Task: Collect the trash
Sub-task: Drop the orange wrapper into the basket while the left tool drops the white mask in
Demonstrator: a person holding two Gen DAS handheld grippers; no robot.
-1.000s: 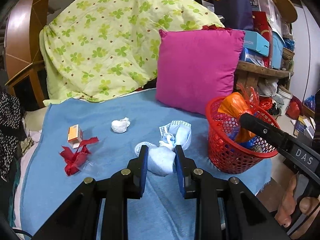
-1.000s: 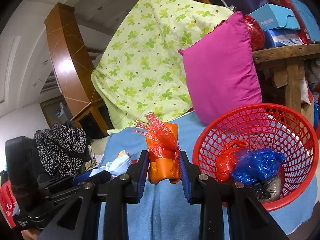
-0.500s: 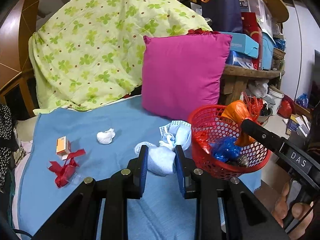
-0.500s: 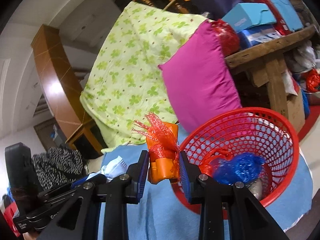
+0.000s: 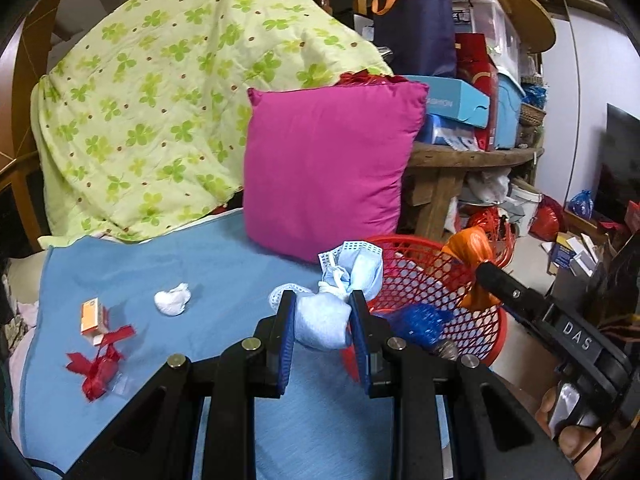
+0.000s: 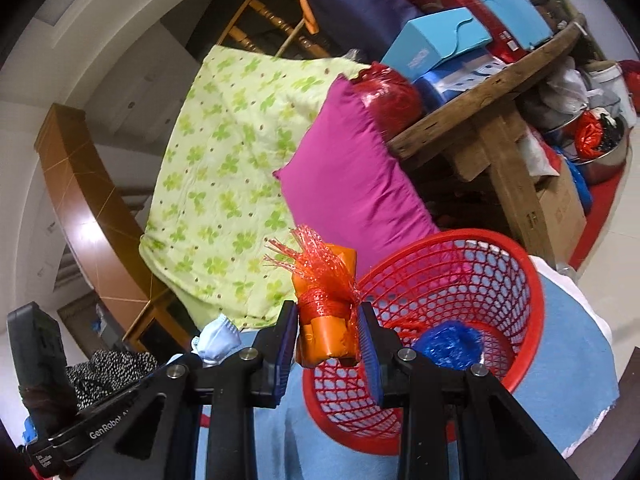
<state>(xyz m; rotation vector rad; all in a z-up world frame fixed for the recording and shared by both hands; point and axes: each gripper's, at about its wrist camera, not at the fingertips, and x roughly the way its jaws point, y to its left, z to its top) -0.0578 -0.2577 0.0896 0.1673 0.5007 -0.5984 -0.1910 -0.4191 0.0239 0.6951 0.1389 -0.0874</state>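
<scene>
My left gripper (image 5: 322, 322) is shut on a bundle of light blue face masks (image 5: 340, 292) and holds it at the left rim of the red mesh basket (image 5: 472, 312). My right gripper (image 6: 328, 338) is shut on an orange packet wrapped in red netting (image 6: 326, 320), held above the near left rim of the basket (image 6: 500, 264). The basket holds a crumpled blue bag (image 6: 452, 346). On the blue sheet (image 5: 224, 264) lie a white tissue ball (image 5: 172, 300), a small orange box (image 5: 91, 314) and a red ribbon scrap (image 5: 98, 362).
A magenta pillow (image 5: 328, 164) leans behind the basket. A green clover quilt (image 5: 160, 100) covers the back. A wooden table (image 5: 460, 160) piled with boxes stands right. Floor clutter lies beyond the sheet's right edge.
Both grippers moved toward the basket with their loads. The left one now reaches its rim; the right one has tilted and sits above the rim.
</scene>
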